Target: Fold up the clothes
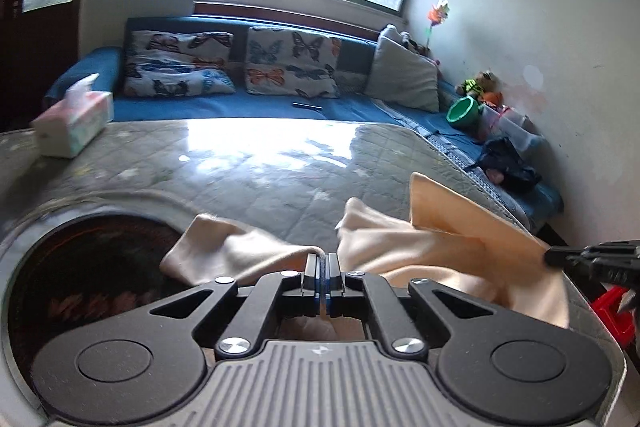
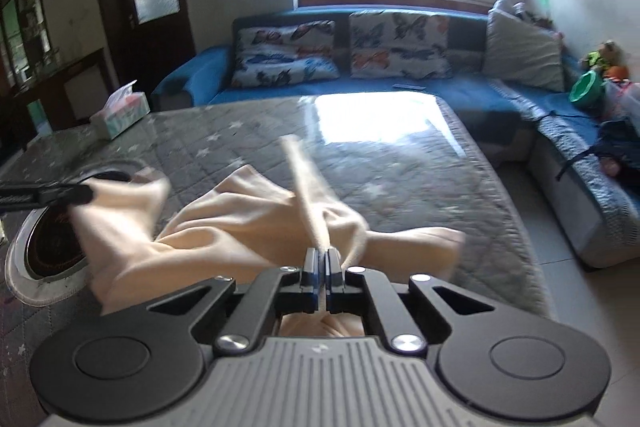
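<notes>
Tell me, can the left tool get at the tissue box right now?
Probably not yet. The left tool is shut on the cream cloth, which the right tool also grips. The tissue box sits at the far left of the table; nothing blocks the way, but the cloth would drag along.

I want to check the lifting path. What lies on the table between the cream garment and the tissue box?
Only bare quilted table cover lies between the cream garment and the tissue box, seen best in the right wrist view.

Cream garment (image 2: 224,227), rumpled, lifted partly off the quilted table (image 2: 400,187)
</notes>
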